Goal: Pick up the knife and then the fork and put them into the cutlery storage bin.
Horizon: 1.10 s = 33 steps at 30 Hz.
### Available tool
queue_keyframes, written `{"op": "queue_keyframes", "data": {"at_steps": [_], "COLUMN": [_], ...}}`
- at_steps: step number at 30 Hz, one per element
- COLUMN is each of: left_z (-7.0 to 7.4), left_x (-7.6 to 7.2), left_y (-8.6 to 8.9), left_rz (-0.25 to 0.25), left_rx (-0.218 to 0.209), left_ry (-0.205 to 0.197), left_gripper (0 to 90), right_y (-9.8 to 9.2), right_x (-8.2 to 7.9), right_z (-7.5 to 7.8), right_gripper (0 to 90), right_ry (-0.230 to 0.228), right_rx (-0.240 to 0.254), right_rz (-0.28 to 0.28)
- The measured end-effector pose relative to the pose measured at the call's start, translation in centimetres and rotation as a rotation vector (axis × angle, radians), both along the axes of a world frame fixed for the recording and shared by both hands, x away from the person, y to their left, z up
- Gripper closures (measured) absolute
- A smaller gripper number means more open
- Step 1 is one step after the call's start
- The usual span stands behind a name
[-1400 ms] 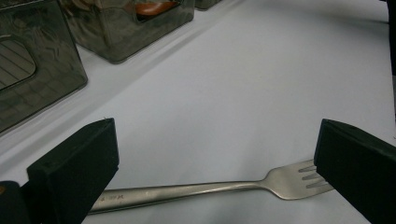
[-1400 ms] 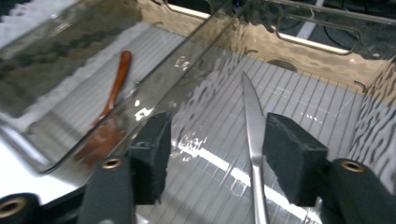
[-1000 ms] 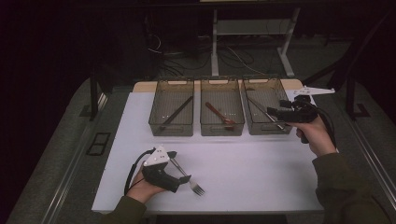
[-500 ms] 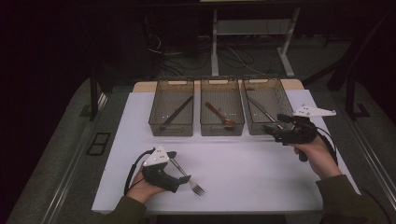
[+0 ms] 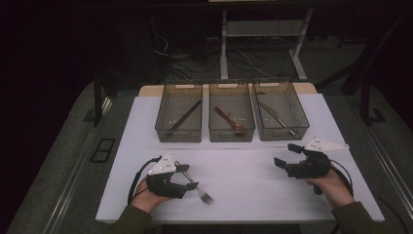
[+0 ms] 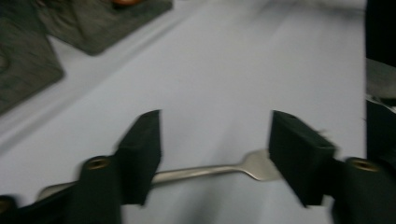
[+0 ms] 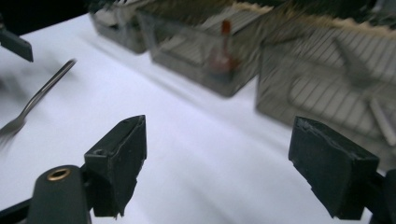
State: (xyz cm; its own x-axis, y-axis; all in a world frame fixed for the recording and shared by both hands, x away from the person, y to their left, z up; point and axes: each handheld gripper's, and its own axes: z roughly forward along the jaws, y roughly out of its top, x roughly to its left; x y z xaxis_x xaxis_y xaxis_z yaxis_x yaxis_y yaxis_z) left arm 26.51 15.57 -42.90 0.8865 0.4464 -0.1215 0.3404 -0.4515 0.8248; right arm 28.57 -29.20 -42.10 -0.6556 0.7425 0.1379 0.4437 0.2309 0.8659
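High view first: we see a fork (image 5: 196, 183) lying flat on the white worktop (image 5: 243, 170), near the front edge, w/ our left claw (image 5: 182, 179) right over its handle. Three mesh bins sit in a row at the back: left bin (image 5: 178, 118) w/ a dark utensil, middle bin (image 5: 231, 117) w/ a brown-red one, right bin (image 5: 280, 116) w/ a silvery one.

Left claw is released, jaws wide apart; in the left gripper view the fork's neck (image 6: 210, 171) runs across the gap between them, not pinched. Right claw (image 5: 288, 157) hangs over bare worktop at the right, also released and holding nothing; its own view shows both jaws spread w/ only white surface between.

Handling, our guess: metal fork, so stiff, light, thin and a bit slippery, and it lies low on the sheet. Best hold is prob. across the narrow handle or neck, not the tines.

Orientation: long axis runs diagonal, handle end toward the back-left under the left claw, tines (image 5: 207, 197) toward the front-right.
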Motion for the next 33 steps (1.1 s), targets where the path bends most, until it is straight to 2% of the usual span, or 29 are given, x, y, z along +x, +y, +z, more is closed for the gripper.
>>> {"op": "queue_keyframes", "data": {"at_steps": [1,2,3,4,6,8,11,13,16,21,30,33], "left_z": [0.0,0.0,-0.2,-0.3,-0.7,-1.1,-1.5,-1.7,-2.0,-2.1,-2.2,-2.3], "left_x": [-0.2,-0.3,-0.5,-0.5,-0.8,-0.8,-0.9,-1.0,-0.8,0.0,2.8,3.8], "left_y": [-0.1,-0.3,-0.6,-0.7,-1.2,-1.7,-2.4,-2.6,-3.0,-3.8,-6.6,-7.2], "left_rz": [-0.02,-0.035,-0.067,-0.102,-0.154,-0.194,-0.236,-0.242,-0.231,-0.201,-0.165,-0.154], "left_rx": [0.01,0.034,0.044,0.06,0.11,0.127,0.148,0.158,0.151,0.157,0.17,0.168], "left_ry": [0.014,0.023,0.051,0.062,0.089,0.113,0.131,0.129,0.124,0.093,0.039,0.035], "left_gripper": [49.3,55.1,61.5,70.6,80.4,88.3,88.9,88.9,88.8,88.8,88.9,88.9], "right_y": [0.0,0.1,0.1,0.2,0.2,0.2,0.1,0.1,0.1,0.1,0.0,-0.1], "right_x": [-0.3,-0.6,-0.8,-1.1,-1.4,-1.6,-1.6,-1.6,-1.5,-1.5,-1.5,-1.5], "right_z": [-0.3,-0.6,-0.8,-1.0,-1.2,-1.3,-1.2,-1.2,-1.3,-1.3,-1.3,-1.3], "right_gripper": [18.5,18.5,18.6,18.5,18.5,18.6,18.6,18.5,18.6,18.6,18.6,18.6], "right_ry": [0.005,0.012,0.015,0.016,0.018,0.017,0.013,0.011,0.012,0.014,0.014,0.013], "right_rx": [-0.001,-0.003,-0.009,-0.013,-0.008,-0.005,0.001,0.005,-0.001,-0.007,-0.001,-0.001], "right_rz": [0.01,0.017,0.026,0.036,0.045,0.048,0.047,0.041,0.041,0.043,0.037,0.034]}}
